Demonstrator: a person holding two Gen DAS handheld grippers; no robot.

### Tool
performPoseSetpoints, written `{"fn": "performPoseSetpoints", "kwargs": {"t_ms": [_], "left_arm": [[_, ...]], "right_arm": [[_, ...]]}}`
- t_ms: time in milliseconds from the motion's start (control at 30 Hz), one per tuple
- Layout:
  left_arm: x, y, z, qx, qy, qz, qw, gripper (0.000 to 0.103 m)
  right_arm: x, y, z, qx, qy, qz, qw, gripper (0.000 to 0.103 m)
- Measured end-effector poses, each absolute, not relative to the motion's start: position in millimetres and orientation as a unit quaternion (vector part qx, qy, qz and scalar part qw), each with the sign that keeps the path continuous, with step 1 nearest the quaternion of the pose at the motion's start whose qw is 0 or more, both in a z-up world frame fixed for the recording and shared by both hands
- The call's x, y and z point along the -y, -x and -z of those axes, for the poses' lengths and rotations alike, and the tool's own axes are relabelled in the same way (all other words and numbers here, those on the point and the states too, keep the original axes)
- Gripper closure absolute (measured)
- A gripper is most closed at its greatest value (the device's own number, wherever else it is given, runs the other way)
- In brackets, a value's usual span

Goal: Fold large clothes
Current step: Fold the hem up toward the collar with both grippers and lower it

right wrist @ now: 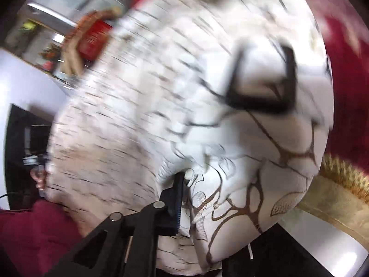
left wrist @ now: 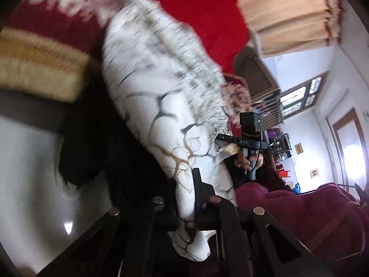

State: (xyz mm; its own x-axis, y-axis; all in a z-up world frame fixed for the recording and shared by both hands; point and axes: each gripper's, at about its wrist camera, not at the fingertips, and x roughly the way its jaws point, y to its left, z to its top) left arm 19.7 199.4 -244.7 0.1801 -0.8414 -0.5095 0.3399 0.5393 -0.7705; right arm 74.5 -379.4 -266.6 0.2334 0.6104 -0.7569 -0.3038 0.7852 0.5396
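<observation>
A large white garment point(left wrist: 150, 80) printed with black and gold veins hangs in front of a red bed. My left gripper point(left wrist: 186, 198) is shut on a fold of it, and the cloth runs down between the two black fingers. Further off in the left wrist view, my right gripper point(left wrist: 220, 138) pinches another edge of the same cloth, with a hand point(left wrist: 250, 159) on its handle. In the right wrist view the garment point(right wrist: 161, 92) fills most of the picture. My right gripper point(right wrist: 187, 181) is shut on it. One black finger point(right wrist: 177, 196) shows and cloth covers the other.
A red bedspread point(left wrist: 196, 7) and a dark red blanket with a gold fringed band point(left wrist: 39, 67) lie behind the garment. A maroon sofa point(left wrist: 311, 212) stands at the lower right and a beige curtain point(left wrist: 288, 11) above it. Glossy pale floor point(left wrist: 27, 173) shows at the left.
</observation>
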Motion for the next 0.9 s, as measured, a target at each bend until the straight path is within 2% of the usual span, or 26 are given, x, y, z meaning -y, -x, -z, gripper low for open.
{"fn": "performPoseSetpoints", "kwargs": {"t_ms": [233, 367, 567, 733, 833, 900], "left_arm": [[-184, -48, 179, -0.416, 0.236, 0.423, 0.769, 0.095], [-180, -84, 157, -0.386, 0.25, 0.421, 0.782, 0.096], [-188, -167, 117, -0.338, 0.265, 0.394, 0.813, 0.096], [-211, -271, 104, -0.334, 0.291, 0.327, 0.835, 0.095], [-199, -347, 130, -0.393, 0.303, 0.289, 0.819, 0.095], [-180, -382, 151, -0.42, 0.291, 0.264, 0.819, 0.095]], "right_arm": [[342, -79, 180, -0.435, -0.155, -0.362, 0.809, 0.094], [329, -96, 163, -0.423, -0.169, -0.367, 0.811, 0.094], [358, -144, 134, -0.369, -0.226, -0.352, 0.83, 0.094], [443, -214, 117, -0.32, -0.354, -0.257, 0.84, 0.093], [502, -268, 146, -0.334, -0.475, -0.225, 0.782, 0.09], [517, -291, 168, -0.352, -0.509, -0.212, 0.756, 0.09]]}}
